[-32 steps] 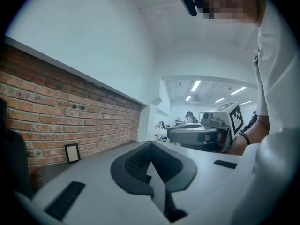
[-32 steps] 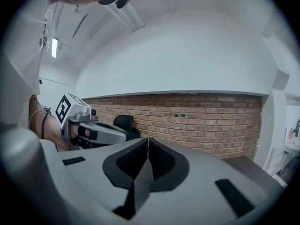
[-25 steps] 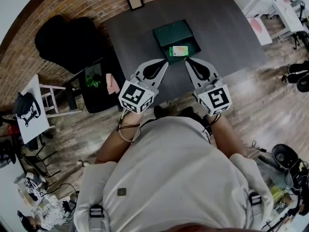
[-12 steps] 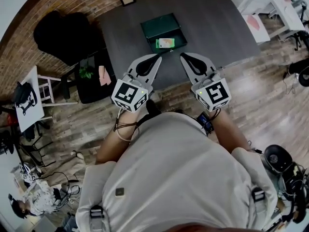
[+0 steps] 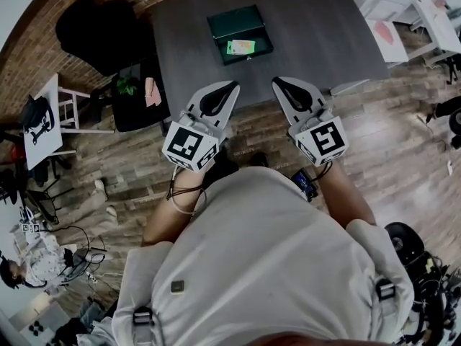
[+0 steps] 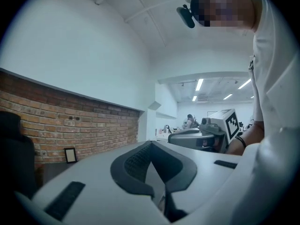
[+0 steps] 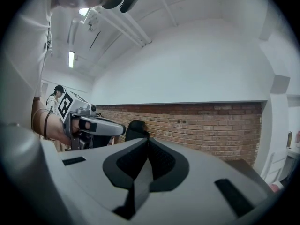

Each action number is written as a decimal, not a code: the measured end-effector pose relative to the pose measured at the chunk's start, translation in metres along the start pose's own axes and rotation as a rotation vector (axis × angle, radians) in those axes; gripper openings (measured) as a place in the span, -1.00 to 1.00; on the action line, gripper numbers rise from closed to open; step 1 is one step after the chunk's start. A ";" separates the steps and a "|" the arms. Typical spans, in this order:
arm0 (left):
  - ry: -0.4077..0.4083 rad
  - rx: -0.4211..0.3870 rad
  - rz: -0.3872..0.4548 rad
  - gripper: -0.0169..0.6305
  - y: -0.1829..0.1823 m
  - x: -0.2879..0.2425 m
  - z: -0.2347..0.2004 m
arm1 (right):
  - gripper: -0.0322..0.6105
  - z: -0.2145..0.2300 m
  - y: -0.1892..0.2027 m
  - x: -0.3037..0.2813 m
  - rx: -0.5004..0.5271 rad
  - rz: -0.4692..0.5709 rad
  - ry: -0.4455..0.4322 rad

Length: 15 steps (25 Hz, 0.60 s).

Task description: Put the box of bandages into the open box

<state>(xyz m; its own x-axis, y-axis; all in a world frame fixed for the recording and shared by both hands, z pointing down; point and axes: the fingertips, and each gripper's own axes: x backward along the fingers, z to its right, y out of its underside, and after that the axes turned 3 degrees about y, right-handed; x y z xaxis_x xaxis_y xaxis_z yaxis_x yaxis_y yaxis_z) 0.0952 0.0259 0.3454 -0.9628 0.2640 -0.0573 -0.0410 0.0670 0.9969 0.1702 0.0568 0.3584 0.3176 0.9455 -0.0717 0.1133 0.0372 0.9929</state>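
While both grippers hover at the near edge of the table (image 5: 317, 27), the bandages sit well ahead of them.
The left gripper (image 5: 235, 85) and right gripper (image 5: 276, 81) are side by side, each with its jaws pressed together on nothing. Beyond their tips, slightly nearer the left one, the box of bandages (image 5: 240, 47) lies inside the open box (image 5: 232, 21).

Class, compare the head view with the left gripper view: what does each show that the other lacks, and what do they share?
Only the head view: the green open box with the box of bandages lying in it, and the wooden floor. Only the left gripper view: ceiling lights. Both: the left tool, the right tool, the brick wall and a small picture frame.
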 end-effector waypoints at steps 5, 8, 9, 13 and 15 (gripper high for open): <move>0.010 0.007 0.009 -0.90 -0.007 0.013 0.009 | -0.83 -0.018 0.000 0.013 0.002 -0.004 0.014; 0.032 0.002 0.012 -0.90 -0.009 0.033 0.015 | -0.83 -0.038 -0.001 0.018 0.008 -0.012 0.030; 0.037 -0.001 0.013 -0.90 -0.008 0.041 0.014 | -0.83 -0.046 -0.003 0.017 0.010 -0.015 0.034; 0.052 -0.001 0.018 -0.90 -0.006 0.081 0.001 | -0.83 -0.083 -0.015 0.007 0.013 -0.010 0.057; 0.060 0.006 0.020 -0.90 -0.007 0.102 -0.005 | -0.83 -0.105 -0.020 0.000 0.021 -0.010 0.062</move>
<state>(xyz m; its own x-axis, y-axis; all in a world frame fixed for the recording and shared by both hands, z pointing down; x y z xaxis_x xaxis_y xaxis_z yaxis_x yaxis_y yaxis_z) -0.0040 0.0475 0.3331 -0.9776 0.2077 -0.0336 -0.0199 0.0679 0.9975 0.0696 0.0899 0.3489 0.2576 0.9633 -0.0752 0.1360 0.0409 0.9899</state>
